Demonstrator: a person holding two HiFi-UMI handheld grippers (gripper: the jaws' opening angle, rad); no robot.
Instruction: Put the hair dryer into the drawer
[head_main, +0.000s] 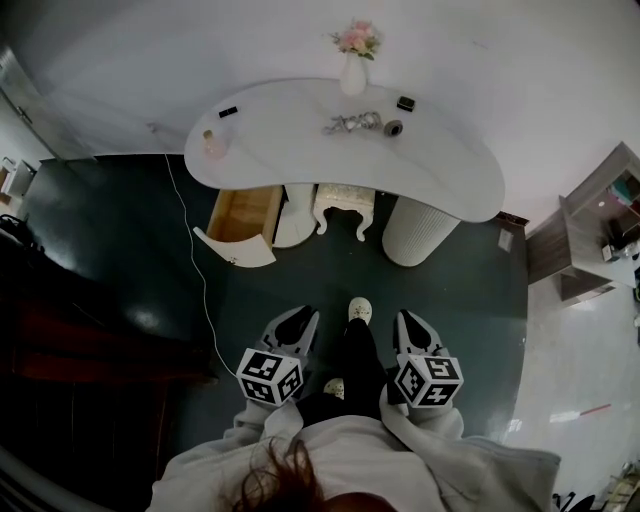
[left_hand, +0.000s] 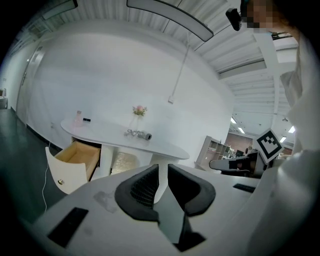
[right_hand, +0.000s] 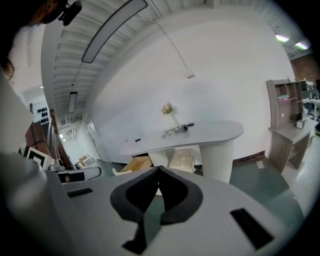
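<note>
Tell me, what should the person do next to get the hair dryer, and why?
Probably step closer to the table: the hair dryer lies on it, far beyond the empty left gripper and right gripper, and the drawer already stands open.

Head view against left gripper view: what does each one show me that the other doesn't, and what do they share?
Only the head view: the left tool whole from above, marker cube included, and the person's shoe on the dark floor.

Only the left gripper view: the ceiling light strip, and the left tool's jaws close up, a slit apart with nothing between them.

Both: the white table, its open drawer, the hair dryer lying on top, and the vase of pink flowers.
</note>
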